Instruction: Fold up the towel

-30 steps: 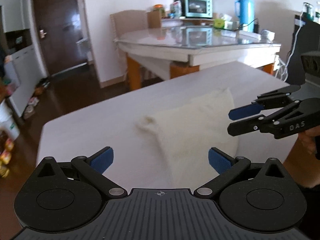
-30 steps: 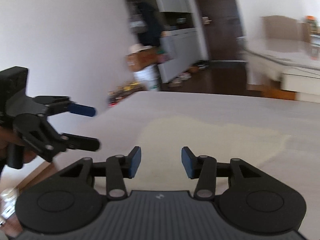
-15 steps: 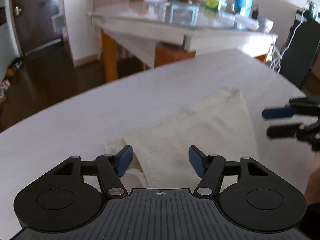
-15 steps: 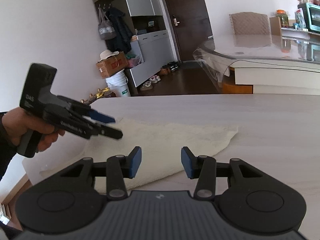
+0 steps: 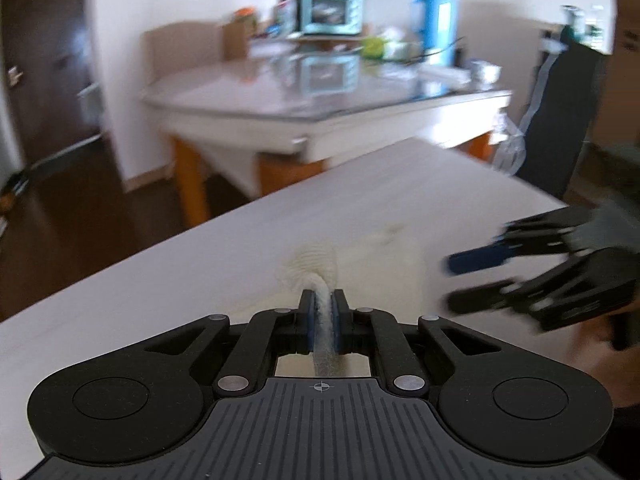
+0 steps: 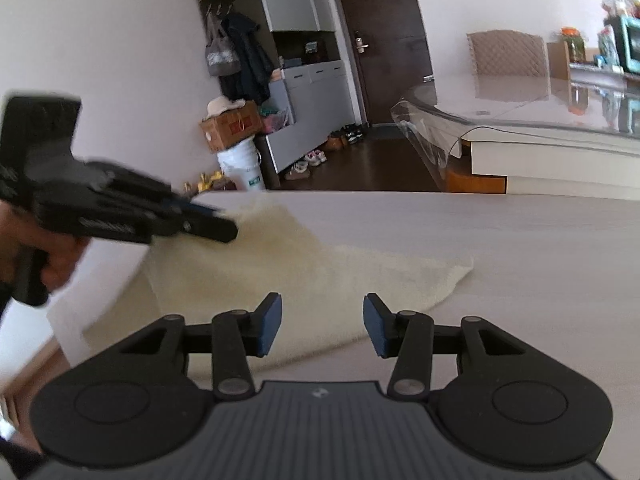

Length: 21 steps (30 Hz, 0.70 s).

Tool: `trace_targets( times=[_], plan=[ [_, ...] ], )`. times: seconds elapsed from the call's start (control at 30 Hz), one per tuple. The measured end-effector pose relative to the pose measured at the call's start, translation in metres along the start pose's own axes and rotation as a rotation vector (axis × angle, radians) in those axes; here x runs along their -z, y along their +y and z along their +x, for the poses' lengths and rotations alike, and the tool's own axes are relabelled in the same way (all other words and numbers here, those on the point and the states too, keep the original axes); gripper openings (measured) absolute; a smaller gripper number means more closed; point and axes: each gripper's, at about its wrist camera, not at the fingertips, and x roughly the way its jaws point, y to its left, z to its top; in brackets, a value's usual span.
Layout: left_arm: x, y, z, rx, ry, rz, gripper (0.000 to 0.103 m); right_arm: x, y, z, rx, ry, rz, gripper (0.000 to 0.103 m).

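Bare table [image 6: 540, 248] beyond towel [image 6: 320, 280]; left gripper [image 6: 216, 228] blocks towel's left

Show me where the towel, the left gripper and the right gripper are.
towel [image 6: 304, 280]: right wrist view, flat middle of the cloth.
left gripper [image 5: 323, 320]: left wrist view, between its fingertips, shut on the towel.
right gripper [image 6: 322, 326]: right wrist view, gap between open fingertips.

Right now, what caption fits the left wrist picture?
Left gripper pinches the cream towel while the open right gripper waits beside.
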Motion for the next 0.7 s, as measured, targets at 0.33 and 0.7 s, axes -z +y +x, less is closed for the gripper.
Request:
trace_targets(
  times=[0.33, 0.7],
  plan=[
    [0.035, -0.073, 0.0, 0.196, 0.052, 0.096, 0.018, 0.035, 0.027, -0.035, -0.001, 0.048, -0.244, 0.07],
    [0.059, -0.068, -0.027, 0.178, 0.058, 0.073, 0.054, 0.055, 0.054, -0.062, -0.089, 0.074, -0.471, 0.07]
  ],
)
